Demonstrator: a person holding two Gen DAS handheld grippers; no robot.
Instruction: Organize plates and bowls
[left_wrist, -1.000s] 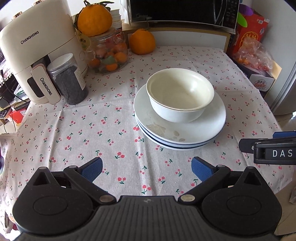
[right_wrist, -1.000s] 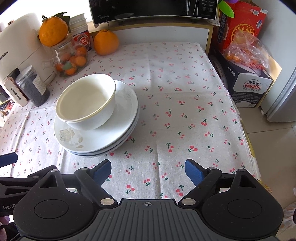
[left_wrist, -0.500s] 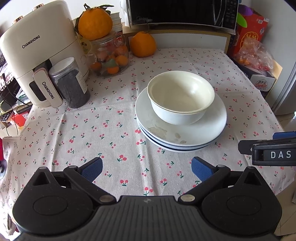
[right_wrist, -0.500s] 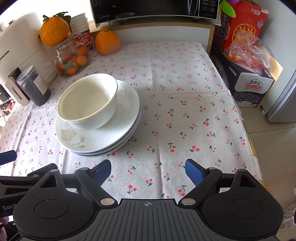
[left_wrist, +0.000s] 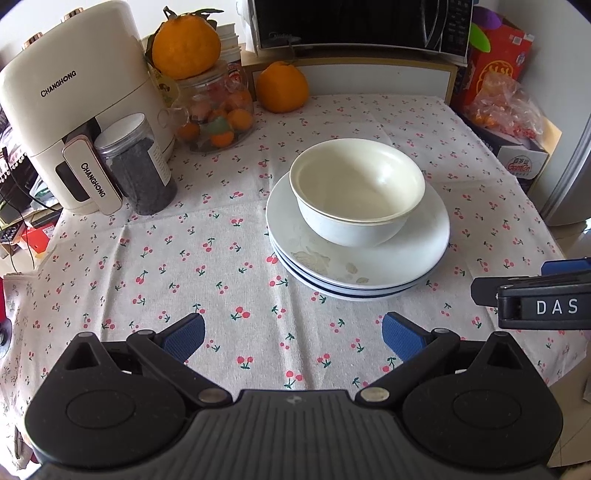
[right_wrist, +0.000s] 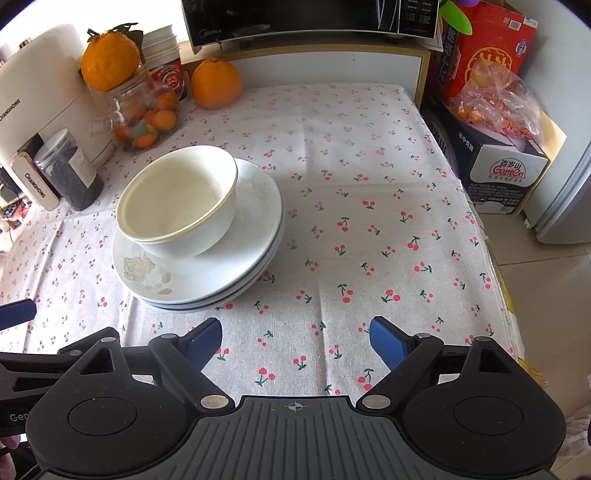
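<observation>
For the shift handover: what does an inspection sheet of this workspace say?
Surface: cherry-print tablecloth, creased.
Job's things: white bowl on stacked plates.
Clutter: air fryer, dark-filled jar, fruit jar topped by an orange, second orange.
Grippers: left gripper and right gripper open, empty.
Cables: dark cord past the left edge.
Surroundings: microwave, cartons.

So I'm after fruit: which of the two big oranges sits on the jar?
The leafy orange atop the glass jar; the other orange rests on the tablecloth.
</observation>
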